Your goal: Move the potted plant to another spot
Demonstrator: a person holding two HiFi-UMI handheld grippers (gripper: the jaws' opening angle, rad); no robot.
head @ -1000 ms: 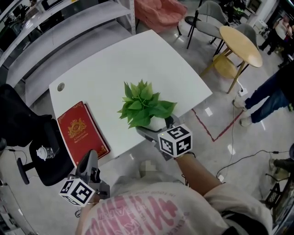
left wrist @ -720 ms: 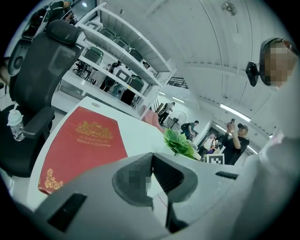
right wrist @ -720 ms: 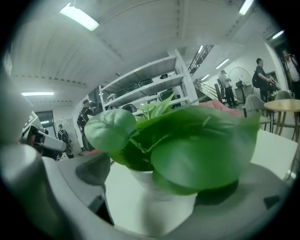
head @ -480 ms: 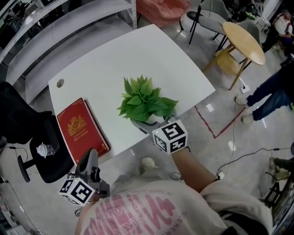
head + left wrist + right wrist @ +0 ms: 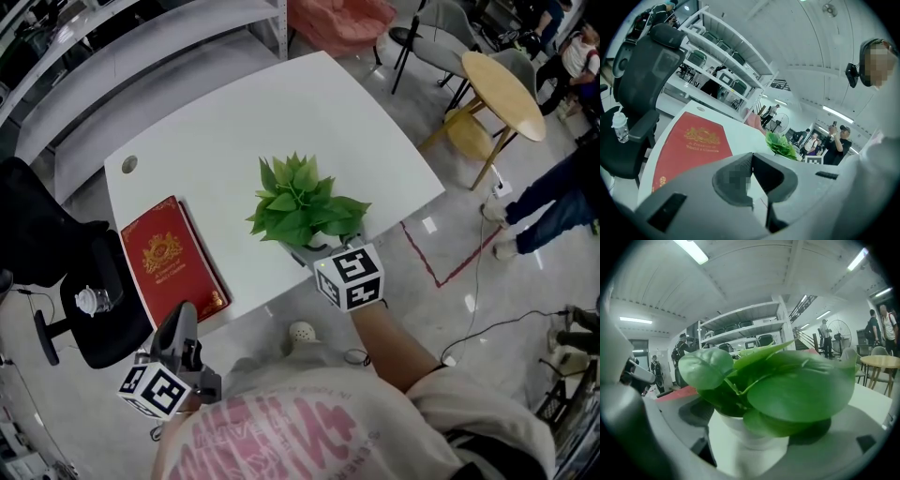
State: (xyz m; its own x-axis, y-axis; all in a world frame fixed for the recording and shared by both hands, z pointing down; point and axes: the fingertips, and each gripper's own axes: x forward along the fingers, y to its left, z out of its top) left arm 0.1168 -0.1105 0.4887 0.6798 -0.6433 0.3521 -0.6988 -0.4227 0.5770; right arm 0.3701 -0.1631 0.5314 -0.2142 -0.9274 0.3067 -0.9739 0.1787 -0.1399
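The white square table with rounded corners (image 5: pixel 234 122) carries everything that matters here, and most of its top is bare, so a new spot is easy to choose; the flat red book with a gold crest (image 5: pixel 173 264) lies along its left side and is best kept out of the path; the potted plant with broad green leaves (image 5: pixel 305 208) stands near the table's front edge, well apart from the book. The right gripper (image 5: pixel 319 251) reaches in low under the foliage, and its own view shows the jaws spread with the small white pot (image 5: pixel 754 434) standing upright between them; a strip of table seems to show between the pot and the left-hand jaw, so I judge the grip not yet made. The left gripper (image 5: pixel 180 337) hangs below the table edge with its jaws pressed together on nothing, and has no part in this. To do the step well, centre the pot between the jaws first; close on the pot's wall and not on stems or leaves, which overhang the right-hand jaw; squeeze gently, since the pot looks light and smooth and may tip or slip; lift it level and only just clear of the table; set it down upright, away from the edge.
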